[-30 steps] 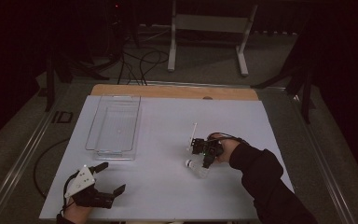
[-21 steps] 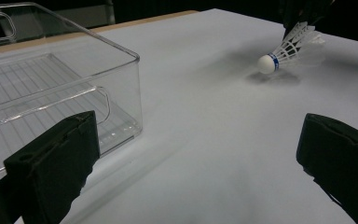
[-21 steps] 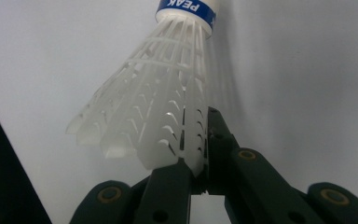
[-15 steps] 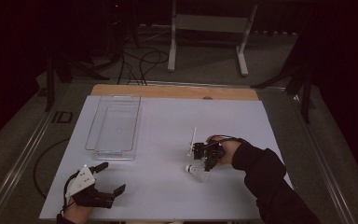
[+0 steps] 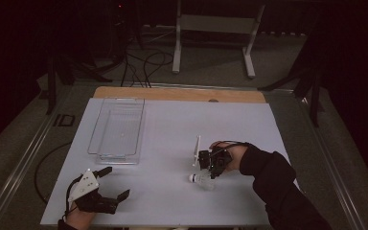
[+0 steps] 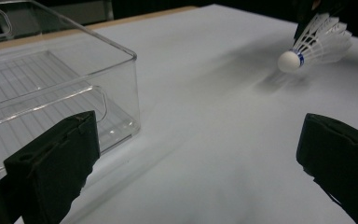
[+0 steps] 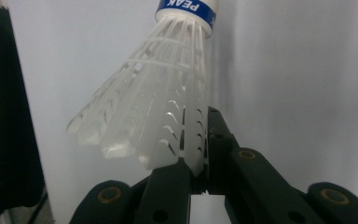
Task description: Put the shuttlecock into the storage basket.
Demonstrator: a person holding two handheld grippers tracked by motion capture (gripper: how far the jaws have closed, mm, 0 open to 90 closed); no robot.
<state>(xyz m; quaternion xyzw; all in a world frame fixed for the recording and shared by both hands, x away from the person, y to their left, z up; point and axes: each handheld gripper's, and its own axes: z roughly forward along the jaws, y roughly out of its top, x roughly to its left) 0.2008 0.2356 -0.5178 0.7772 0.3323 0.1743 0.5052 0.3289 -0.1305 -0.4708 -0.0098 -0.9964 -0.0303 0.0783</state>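
Observation:
A white plastic shuttlecock (image 5: 200, 179) with a blue band round its cork hangs just above the white table, right of centre. My right gripper (image 5: 208, 168) is shut on the edge of its skirt. In the right gripper view the jaws pinch the skirt's rim, with the right gripper (image 7: 204, 140) below the shuttlecock (image 7: 158, 116) and the cork pointing away. My left gripper (image 5: 113, 184) rests open near the front left edge with nothing in it. The left gripper (image 6: 196, 158) faces the shuttlecock (image 6: 314, 44), which casts a shadow beneath it.
A clear plastic tray (image 5: 117, 127) stands empty at the left of the table; its corner (image 6: 121, 84) is close to the left gripper. A thin white strip (image 5: 196, 149) lies just beyond the right gripper. A wooden edge (image 5: 182, 94) runs along the table's far side.
The right gripper and the shuttlecock have shifted slightly toward the near edge of the table. The left gripper has stayed where it was.

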